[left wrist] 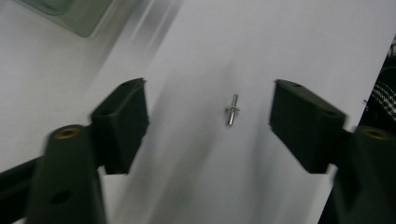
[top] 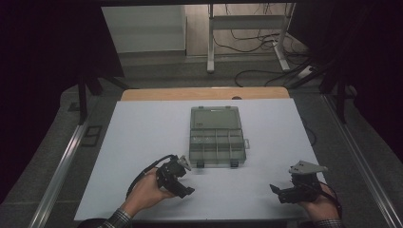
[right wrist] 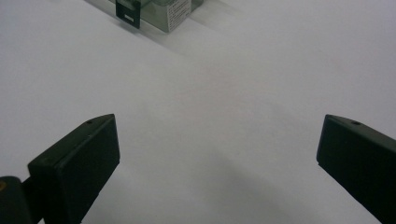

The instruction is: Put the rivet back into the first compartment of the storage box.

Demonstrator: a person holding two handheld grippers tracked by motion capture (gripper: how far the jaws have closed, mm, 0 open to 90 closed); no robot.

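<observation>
- Left gripper [left wrist: 208,121] near the front-left of the table, jaws apart and empty, standing either side of a small metal pin [left wrist: 232,109] without touching it.
- Lying flat on the white table sheet [top: 142,142], the pin, nearer the right-hand jaw in the left gripper view; not yet pinched, not yet lifted.
- Judging by this: approach made, grasp still to come; closing on so small and thin a part likely to need jaws low against the sheet.
- Right gripper [right wrist: 217,163] at the near right, jaws wide apart, nothing between them, resting idle over bare sheet.
- Farther out, in the middle of the table, an open compartment box [top: 217,137], lid laid back toward the far side, divided tray toward the near side.
- Contents of the compartments too small to make out from the high view.
- Probably left to do: pick up the pin, carry it right and far to the box, drop it in a compartment.
</observation>
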